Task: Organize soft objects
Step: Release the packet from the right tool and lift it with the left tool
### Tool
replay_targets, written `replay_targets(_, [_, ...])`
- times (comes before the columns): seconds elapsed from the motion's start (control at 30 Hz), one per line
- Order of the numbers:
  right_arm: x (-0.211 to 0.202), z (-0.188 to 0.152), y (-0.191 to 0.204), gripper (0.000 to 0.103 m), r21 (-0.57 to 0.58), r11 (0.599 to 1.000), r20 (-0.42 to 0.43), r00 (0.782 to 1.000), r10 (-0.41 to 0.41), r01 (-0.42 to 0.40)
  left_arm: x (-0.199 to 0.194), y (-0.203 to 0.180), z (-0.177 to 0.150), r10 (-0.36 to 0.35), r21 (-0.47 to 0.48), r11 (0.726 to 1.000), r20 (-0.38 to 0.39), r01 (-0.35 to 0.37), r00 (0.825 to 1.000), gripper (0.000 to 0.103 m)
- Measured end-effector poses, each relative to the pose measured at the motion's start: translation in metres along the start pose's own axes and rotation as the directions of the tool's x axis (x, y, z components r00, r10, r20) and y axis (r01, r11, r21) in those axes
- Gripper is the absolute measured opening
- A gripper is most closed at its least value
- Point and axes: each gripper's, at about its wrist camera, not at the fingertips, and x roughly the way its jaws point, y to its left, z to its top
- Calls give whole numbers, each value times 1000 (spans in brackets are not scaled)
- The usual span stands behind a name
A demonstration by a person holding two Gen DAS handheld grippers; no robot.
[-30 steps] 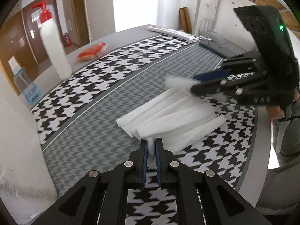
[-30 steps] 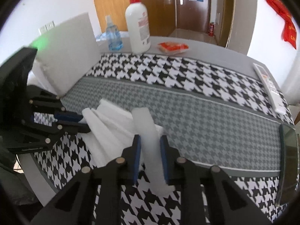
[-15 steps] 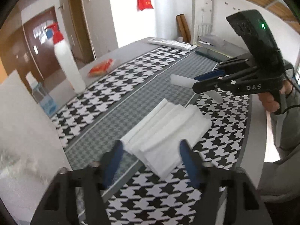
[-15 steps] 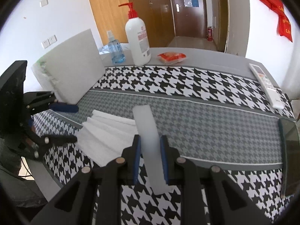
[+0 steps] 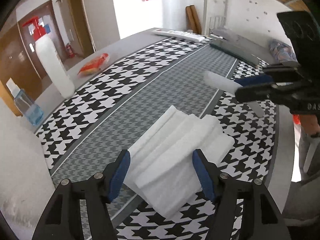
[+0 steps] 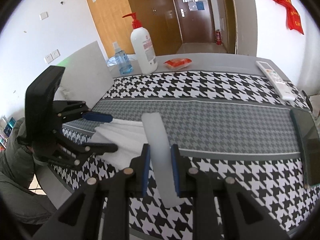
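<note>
The left tongs (image 5: 161,172) stand wide open, jaws straddling the near end of the stack (image 5: 180,150) of white foam strips without touching it that I can tell, while the right tongs (image 6: 160,170) are clamped on one loose strip (image 6: 158,146), held in the air above the table (image 6: 220,64) and just beside the stack. Taking hazards from the biggest thing down: the table is covered by a houndstooth cloth (image 6: 200,86), and a low, dragging pass of either tool could likely snag and ruck it, shifting everything on it. The stack is fanned, its layers stepped rather than flush, so if the left tongs close across it unevenly the light pieces may buckle, splay further or slide off toward the near table edge, which lies close. The held strip is gripped near its middle with both ends free; it looks soft, so a hard squeeze may crease it, and a fast swing could make it flop or twist out of line before it lands. The two tools work close together over the same pile, so a clash of fingers (image 6: 98,118) seems possible. The bottle (image 6: 143,50), spray (image 6: 122,60), packet (image 6: 178,62), remote (image 6: 276,80) and phone (image 6: 306,140) sit well apart and look safe.
</note>
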Motion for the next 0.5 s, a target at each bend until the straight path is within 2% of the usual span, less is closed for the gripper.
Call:
replay_targets(0.17, [-1,-2,4,24,6,1000,7,1000,-4,4,3,0,-2,-33,-12,999,-15,33,999,51])
replay_targets(0.37, [-6,-5,8,24,12,1000,14,1000,-15,15,2,-4,-3,-40,-14,999,-13,40,999,33])
replay_targets(0.43, [-9,-6,9,24,16,1000,24,999,-21,21,1,-3,-3,-36,-33,999,-17,35,999,18])
replay_targets(0.5, [-13,-7,11,24,19,1000,33,999,-25,25,-2,-2,-5,-29,-51,998,-19,28,999,9])
